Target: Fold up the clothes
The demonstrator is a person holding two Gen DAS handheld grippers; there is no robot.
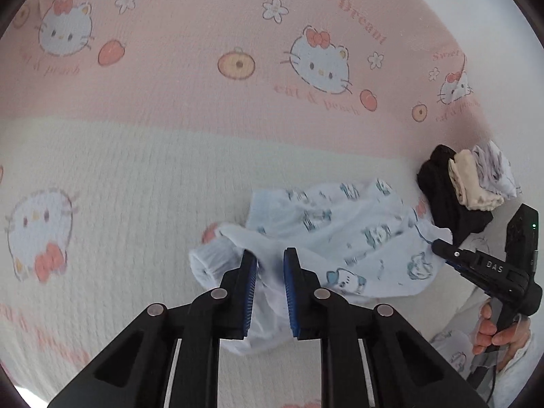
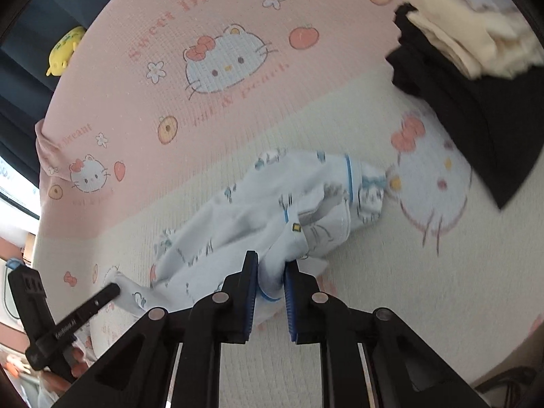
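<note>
A small pale blue garment (image 1: pixel 343 234) with cartoon prints lies crumpled on a pink and cream blanket (image 1: pixel 170 102). My left gripper (image 1: pixel 270 261) is shut on a bunched fold near the garment's cuffed sleeve end. My right gripper (image 2: pixel 270 268) is shut on another bunched edge of the same pale blue garment (image 2: pixel 272 204). In the left wrist view the right gripper (image 1: pixel 438 246) shows at the garment's far right edge, held by a hand (image 1: pixel 493 329). The left gripper (image 2: pixel 114 289) shows at lower left in the right wrist view.
A stack of folded clothes, black (image 1: pixel 445 193) below, cream (image 1: pixel 472 183) and a pale print on top, sits on the blanket to the right. The black piece (image 2: pixel 476 119) also fills the upper right of the right wrist view. A yellow plush toy (image 2: pixel 64 51) lies past the blanket's edge.
</note>
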